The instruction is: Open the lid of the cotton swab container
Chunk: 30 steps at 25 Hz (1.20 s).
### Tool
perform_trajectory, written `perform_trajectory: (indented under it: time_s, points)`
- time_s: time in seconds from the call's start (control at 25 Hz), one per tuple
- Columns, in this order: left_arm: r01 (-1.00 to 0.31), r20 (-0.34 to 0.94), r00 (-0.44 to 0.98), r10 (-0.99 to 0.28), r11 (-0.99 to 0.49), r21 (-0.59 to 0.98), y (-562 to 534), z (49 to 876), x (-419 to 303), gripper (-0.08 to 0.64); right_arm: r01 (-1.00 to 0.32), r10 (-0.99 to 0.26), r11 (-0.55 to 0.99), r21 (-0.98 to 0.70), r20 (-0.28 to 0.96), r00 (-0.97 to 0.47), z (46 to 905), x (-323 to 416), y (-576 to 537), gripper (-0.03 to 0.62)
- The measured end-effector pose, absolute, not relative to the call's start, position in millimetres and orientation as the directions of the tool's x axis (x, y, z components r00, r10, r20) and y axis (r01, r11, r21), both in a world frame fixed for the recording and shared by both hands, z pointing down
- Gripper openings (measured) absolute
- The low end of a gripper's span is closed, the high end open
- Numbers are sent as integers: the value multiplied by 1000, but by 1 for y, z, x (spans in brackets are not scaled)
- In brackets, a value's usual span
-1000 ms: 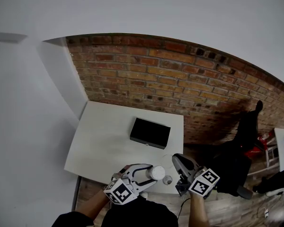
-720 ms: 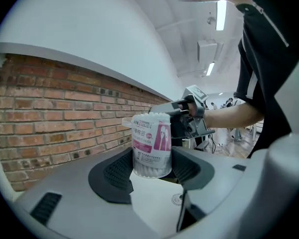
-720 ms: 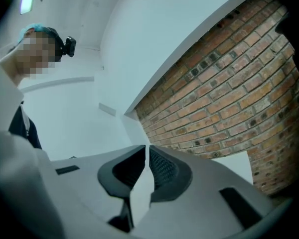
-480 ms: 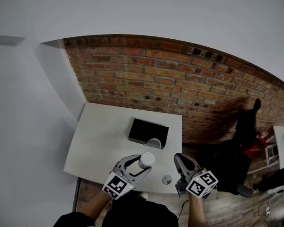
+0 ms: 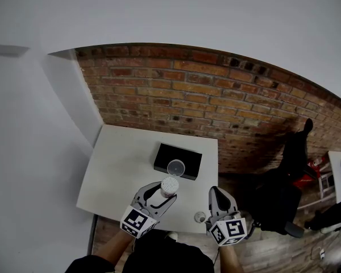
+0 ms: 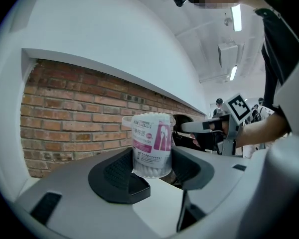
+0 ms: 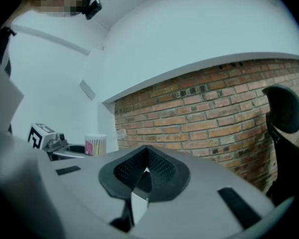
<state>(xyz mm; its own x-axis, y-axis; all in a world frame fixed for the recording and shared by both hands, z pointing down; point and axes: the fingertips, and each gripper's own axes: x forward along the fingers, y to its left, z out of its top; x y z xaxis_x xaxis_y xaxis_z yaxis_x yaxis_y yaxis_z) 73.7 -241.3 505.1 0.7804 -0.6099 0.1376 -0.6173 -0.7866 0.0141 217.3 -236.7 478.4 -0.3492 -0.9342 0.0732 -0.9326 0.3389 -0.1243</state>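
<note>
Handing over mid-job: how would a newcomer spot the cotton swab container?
Find the white rectangular table below the red brick wall; near its front edge the left gripper holds a clear round plastic tub between its fingers. Unlike the flat black box behind it, it carries a pink-and-white label and is packed with white swabs.

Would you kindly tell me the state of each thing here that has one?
cotton swab container: upright, full of swabs.
lid: flipped open.
left gripper: shut on the cotton swab container.
right gripper: shut, nothing between its jaws.
</note>
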Motion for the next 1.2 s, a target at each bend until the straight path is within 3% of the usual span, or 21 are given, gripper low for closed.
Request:
perform_trajectory:
  time_s: [0.64, 1.2]
  points:
    - [-650, 130, 756, -642, -760, 28, -242, 510, 62, 250, -941, -941, 338, -32, 23, -339, 477, 205, -221, 20]
    - [-646, 164, 758, -632, -762, 49, -240, 520, 64, 250, -935, -933, 353, -26, 63, -354, 486, 200, -222, 20]
